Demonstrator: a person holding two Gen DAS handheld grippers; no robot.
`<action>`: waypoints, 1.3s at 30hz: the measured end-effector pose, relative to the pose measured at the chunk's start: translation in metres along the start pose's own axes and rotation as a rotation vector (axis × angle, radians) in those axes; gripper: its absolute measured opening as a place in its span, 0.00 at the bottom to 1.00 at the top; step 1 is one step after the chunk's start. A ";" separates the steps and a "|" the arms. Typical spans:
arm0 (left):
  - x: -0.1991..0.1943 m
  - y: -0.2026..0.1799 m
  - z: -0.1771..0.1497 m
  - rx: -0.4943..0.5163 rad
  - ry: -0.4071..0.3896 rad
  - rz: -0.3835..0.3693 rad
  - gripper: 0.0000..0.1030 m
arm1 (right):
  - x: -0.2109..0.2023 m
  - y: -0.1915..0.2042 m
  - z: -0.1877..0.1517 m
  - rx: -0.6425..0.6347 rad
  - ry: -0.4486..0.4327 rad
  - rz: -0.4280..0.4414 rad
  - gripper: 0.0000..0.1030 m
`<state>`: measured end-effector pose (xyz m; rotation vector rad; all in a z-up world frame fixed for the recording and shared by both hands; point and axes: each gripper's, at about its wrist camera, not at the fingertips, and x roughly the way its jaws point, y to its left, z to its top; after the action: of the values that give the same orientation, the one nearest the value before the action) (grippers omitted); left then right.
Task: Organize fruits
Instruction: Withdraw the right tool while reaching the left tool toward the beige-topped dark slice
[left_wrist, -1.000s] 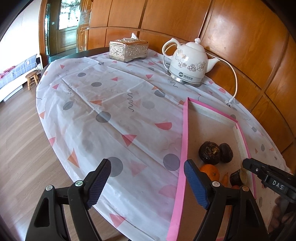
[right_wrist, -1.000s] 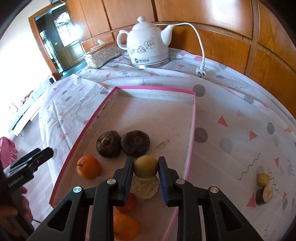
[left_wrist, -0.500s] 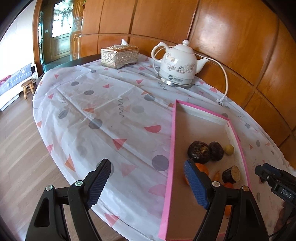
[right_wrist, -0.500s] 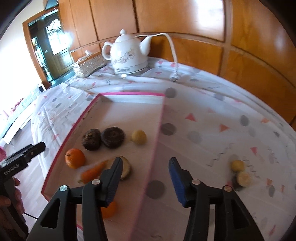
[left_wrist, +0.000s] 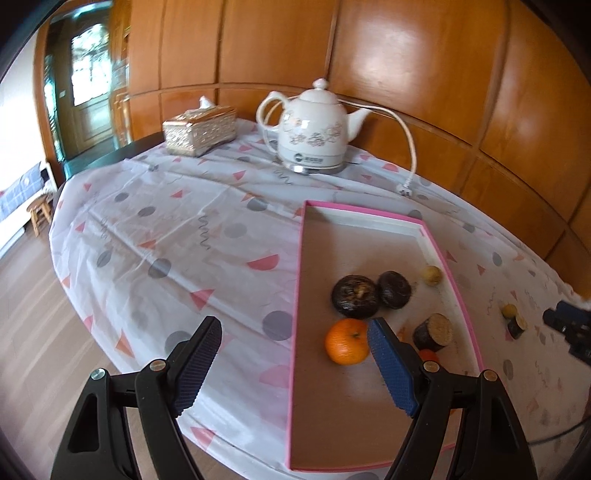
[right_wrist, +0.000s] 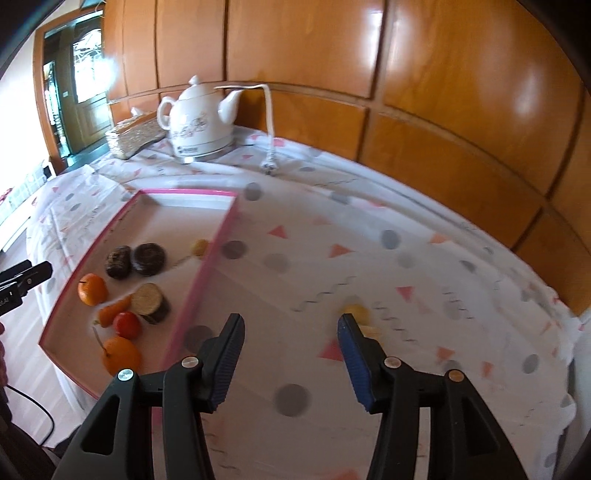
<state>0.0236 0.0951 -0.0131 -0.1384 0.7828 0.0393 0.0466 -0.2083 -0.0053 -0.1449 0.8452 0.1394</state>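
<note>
Taking the pink-rimmed tray (left_wrist: 296, 280) on the desk (left_wrist: 177, 236) as your landmark:

- Inside the tray: two dark round fruits (left_wrist: 355, 296) side by side, a small yellow fruit (left_wrist: 431, 275) near the right wall, an orange (left_wrist: 346, 341), a dark cut piece with a pale face (left_wrist: 433, 332), a small carrot (right_wrist: 114, 310), a red fruit (right_wrist: 126, 325) and a second orange (right_wrist: 121, 355).
- Right of the tray, on the cloth: two small pieces (left_wrist: 512, 318), blurred in your right view.
- Beyond the tray: white floral kettle (left_wrist: 314, 138), its base label unreadable; a tissue box (left_wrist: 199, 129) left of it.
- Your left gripper (left_wrist: 293, 363): fingers spread wide, empty, hovering at the tray's near left edge.
- Your right gripper (right_wrist: 291, 356): fingers have just been opening, nothing between them, over the cloth right of the tray.
</note>
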 end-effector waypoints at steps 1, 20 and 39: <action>0.000 -0.003 0.000 0.010 -0.001 -0.005 0.79 | -0.003 -0.007 -0.001 0.003 -0.002 -0.014 0.52; 0.003 -0.092 0.009 0.212 0.010 -0.121 0.79 | -0.032 -0.161 -0.046 0.152 0.092 -0.330 0.52; 0.022 -0.192 0.004 0.403 0.058 -0.214 0.79 | -0.040 -0.282 -0.105 0.615 0.144 -0.434 0.52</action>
<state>0.0588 -0.0949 -0.0053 0.1604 0.8154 -0.3247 -0.0061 -0.5069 -0.0235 0.2442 0.9463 -0.5423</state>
